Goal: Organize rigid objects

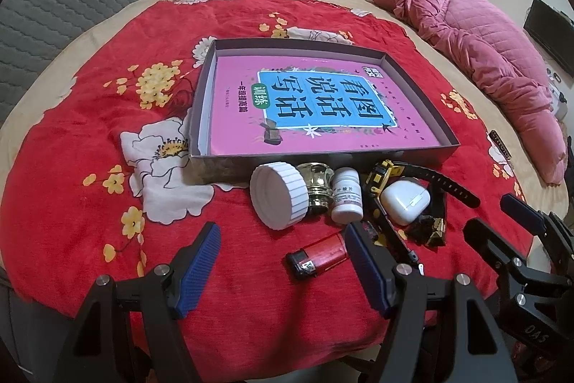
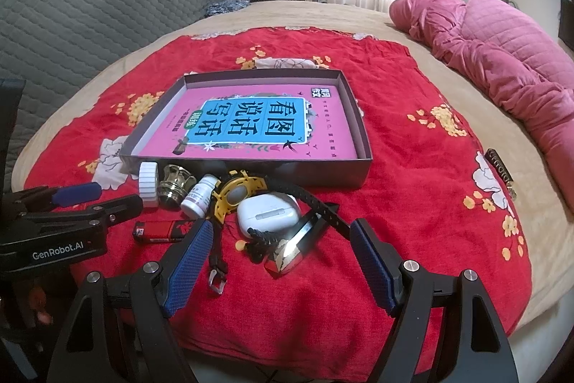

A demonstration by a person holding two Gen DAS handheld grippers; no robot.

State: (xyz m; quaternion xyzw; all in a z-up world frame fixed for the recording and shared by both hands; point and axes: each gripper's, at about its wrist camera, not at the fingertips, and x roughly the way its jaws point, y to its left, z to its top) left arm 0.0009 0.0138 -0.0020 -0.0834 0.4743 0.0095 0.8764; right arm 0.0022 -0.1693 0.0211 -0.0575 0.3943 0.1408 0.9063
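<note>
Left tool (image 1: 283,266), jaws apart and empty, frames the lighter (image 1: 317,256) on the bed; right tool (image 2: 280,257) likewise spread. Best grasped across its narrow sides, then lifted into the box (image 1: 201,117).

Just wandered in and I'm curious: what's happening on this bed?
A person holds two grippers, both open and empty, over a red floral blanket. The left gripper hovers near a red lighter; the right gripper is over a watch and white earbud case. The shallow box holds only a pink book; nothing is sorted yet.
</note>
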